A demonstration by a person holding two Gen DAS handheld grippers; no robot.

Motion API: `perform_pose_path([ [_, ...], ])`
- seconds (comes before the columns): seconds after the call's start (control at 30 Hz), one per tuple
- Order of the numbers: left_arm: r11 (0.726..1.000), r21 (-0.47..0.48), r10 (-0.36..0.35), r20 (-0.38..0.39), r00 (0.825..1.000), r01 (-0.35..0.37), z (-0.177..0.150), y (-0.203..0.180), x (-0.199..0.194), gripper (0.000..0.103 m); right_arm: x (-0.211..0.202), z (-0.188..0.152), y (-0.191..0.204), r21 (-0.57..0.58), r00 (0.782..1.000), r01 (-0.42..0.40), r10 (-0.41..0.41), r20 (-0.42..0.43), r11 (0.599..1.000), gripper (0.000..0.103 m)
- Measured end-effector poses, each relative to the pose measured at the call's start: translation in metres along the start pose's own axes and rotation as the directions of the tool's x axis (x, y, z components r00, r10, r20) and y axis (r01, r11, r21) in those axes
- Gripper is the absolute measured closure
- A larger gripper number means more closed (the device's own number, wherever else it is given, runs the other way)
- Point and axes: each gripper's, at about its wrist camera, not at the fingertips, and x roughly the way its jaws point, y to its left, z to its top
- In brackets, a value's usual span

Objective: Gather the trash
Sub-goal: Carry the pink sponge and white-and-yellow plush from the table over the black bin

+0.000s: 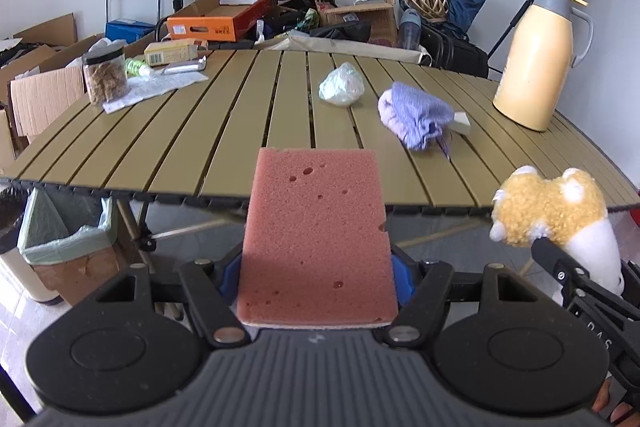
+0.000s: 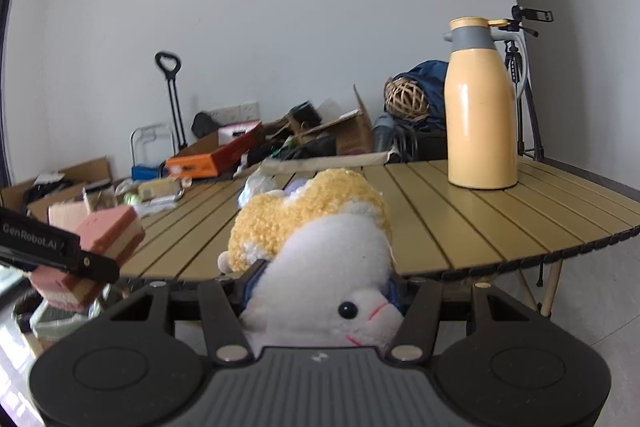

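My left gripper (image 1: 316, 277) is shut on a pink sponge (image 1: 316, 235), with a blue pad showing at each side; it hangs just off the near edge of the slatted table (image 1: 192, 147). In the right wrist view the sponge (image 2: 108, 231) shows at far left. My right gripper (image 2: 320, 291) is shut on a yellow and white plush toy (image 2: 316, 235), which also shows at the right of the left wrist view (image 1: 552, 211). On the table lie a crumpled white bag (image 1: 342, 85) and a purple cloth wad (image 1: 412, 115).
A box bin with a green liner (image 1: 68, 239) stands on the floor under the table's left end. A yellow jug (image 1: 536, 59) stands at the table's right. A jar (image 1: 105, 75) and papers (image 1: 160, 85) sit at the far left. Boxes and bags are piled behind.
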Motion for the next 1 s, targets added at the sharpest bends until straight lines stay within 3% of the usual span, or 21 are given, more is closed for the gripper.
perform_pose_path([
  [0.47,1.0,0.028,0.011,-0.11,0.994,-0.008,-0.067,0.014,0.009,0.032,-0.02,-0.054,0.032,-0.051,0.982,-0.033,0.023,-0.187,0.998,0.047],
  [1.0,0.998,0.05,0.044,-0.252,0.967,-0.032,-0.123,0.031,0.035,0.032,-0.022,-0.104,0.058,-0.056,0.917,-0.047,0.021,-0.398,0.997,0.047],
])
